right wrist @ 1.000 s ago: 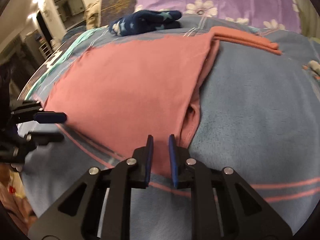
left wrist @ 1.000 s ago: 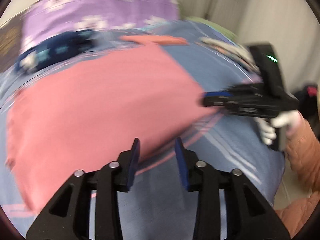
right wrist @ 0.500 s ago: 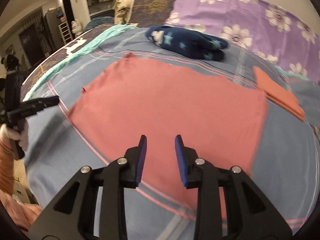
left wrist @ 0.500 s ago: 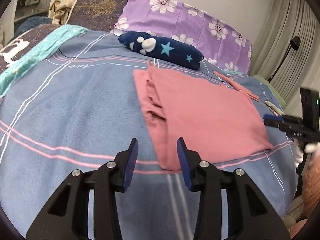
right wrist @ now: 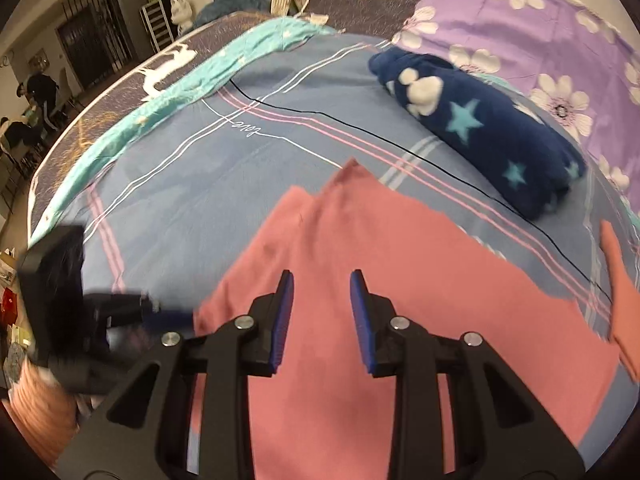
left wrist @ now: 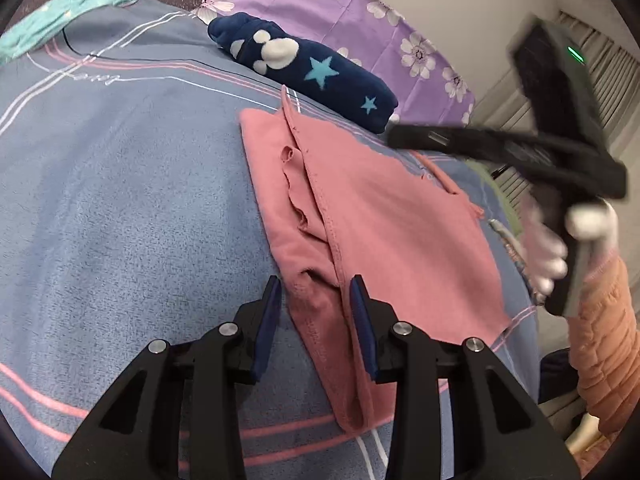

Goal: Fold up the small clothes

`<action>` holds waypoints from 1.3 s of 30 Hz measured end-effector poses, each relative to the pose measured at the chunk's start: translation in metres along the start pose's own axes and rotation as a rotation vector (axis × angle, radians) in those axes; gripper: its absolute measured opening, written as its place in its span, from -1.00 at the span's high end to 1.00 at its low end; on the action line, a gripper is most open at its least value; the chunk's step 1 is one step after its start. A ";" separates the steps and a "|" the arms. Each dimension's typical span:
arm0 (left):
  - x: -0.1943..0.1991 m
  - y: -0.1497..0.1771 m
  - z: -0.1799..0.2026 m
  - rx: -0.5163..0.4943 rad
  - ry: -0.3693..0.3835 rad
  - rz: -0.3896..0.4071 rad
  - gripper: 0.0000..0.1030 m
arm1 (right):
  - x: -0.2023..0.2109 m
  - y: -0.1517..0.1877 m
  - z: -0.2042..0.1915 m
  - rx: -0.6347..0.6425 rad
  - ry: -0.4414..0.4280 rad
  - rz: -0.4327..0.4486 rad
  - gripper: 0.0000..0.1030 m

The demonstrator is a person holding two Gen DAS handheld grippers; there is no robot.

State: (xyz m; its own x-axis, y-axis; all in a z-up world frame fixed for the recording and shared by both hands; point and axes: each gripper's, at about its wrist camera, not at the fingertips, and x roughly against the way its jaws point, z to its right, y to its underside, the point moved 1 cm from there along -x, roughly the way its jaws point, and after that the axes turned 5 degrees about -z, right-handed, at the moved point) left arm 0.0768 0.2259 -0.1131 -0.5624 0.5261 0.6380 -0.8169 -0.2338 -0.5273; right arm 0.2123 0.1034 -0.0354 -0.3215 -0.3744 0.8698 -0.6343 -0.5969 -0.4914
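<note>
A pink garment [left wrist: 392, 232] lies folded flat on the blue striped bedspread [left wrist: 120, 208]. Its rumpled left edge [left wrist: 308, 240] runs toward my left gripper [left wrist: 316, 292], which is open with its jaws on either side of that edge near the front corner. In the right wrist view the same garment [right wrist: 400, 320] fills the lower middle. My right gripper [right wrist: 322, 292] is open and hovers above it, holding nothing. The right gripper also shows blurred in the left wrist view [left wrist: 408, 136], and the left gripper shows blurred at the left of the right wrist view [right wrist: 172, 316].
A rolled navy star-print fleece [left wrist: 312, 76] lies beyond the garment, before a purple flowered pillow [left wrist: 360, 12]. A second folded pink piece [right wrist: 620, 300] lies at the right. A teal blanket strip [right wrist: 192, 76] runs along the far side. The bed edge is close in front.
Both grippers moved in toward the pink garment. The left now straddles its rumpled left edge. The right swung left over the cloth and its jaws opened wider.
</note>
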 end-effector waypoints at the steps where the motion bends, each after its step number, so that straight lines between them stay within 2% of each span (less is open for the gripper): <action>1: 0.000 0.000 -0.002 0.005 0.008 0.004 0.29 | -0.011 -0.011 -0.006 0.009 0.010 -0.007 0.43; 5: -0.001 0.001 -0.008 0.033 0.046 0.010 0.29 | -0.047 -0.038 -0.023 0.048 0.063 -0.041 0.43; 9: -0.002 0.001 -0.008 0.033 0.050 0.010 0.29 | -0.078 -0.050 -0.033 0.049 0.075 -0.093 0.36; 10: -0.003 0.001 -0.007 0.031 0.047 0.009 0.29 | -0.083 -0.050 -0.034 0.057 0.089 -0.101 0.40; 11: -0.003 0.001 -0.008 0.029 0.044 0.011 0.32 | -0.090 -0.050 -0.036 0.071 0.115 -0.115 0.58; 12: -0.003 0.001 -0.007 0.026 0.036 0.013 0.71 | -0.098 -0.051 -0.037 0.082 0.147 -0.129 0.94; 13: -0.006 0.002 -0.006 0.019 0.038 0.000 0.94 | -0.102 -0.052 -0.038 0.080 0.158 -0.128 0.96; 16: -0.005 0.004 -0.002 -0.005 0.039 0.006 0.93 | -0.103 -0.060 -0.037 0.065 0.171 -0.083 0.99; 19: 0.001 0.005 -0.011 0.045 0.043 0.030 0.93 | -0.099 -0.063 -0.032 0.051 0.120 -0.065 0.98; 21: 0.004 0.005 -0.020 0.084 0.073 0.046 0.93 | -0.084 -0.061 -0.028 0.049 0.095 -0.021 0.97; 23: 0.007 0.005 -0.025 0.104 0.104 0.059 0.93 | -0.061 -0.057 -0.021 0.024 0.089 0.034 0.87; 27: 0.011 0.005 -0.022 0.093 0.117 0.072 0.92 | -0.005 -0.021 -0.017 0.050 0.067 0.101 0.62; 31: 0.016 0.008 -0.020 0.092 0.121 0.084 0.91 | 0.030 0.051 -0.032 0.141 0.077 0.118 0.31; 33: 0.014 0.008 -0.020 0.095 0.111 0.077 0.91 | 0.041 0.089 -0.045 0.166 0.074 0.132 0.28; 35: 0.012 0.007 -0.021 0.101 0.100 0.068 0.90 | 0.042 0.120 -0.062 0.189 0.069 0.110 0.28; 39: 0.011 0.006 -0.022 0.113 0.073 0.066 0.84 | 0.034 0.165 -0.108 0.331 0.127 0.074 0.31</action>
State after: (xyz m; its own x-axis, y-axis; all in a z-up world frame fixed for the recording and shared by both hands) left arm 0.0687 0.2484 -0.1221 -0.6075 0.5634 0.5599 -0.7903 -0.3577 -0.4975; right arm 0.0210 0.0687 -0.0815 -0.4562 -0.3459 0.8199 -0.3510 -0.7767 -0.5230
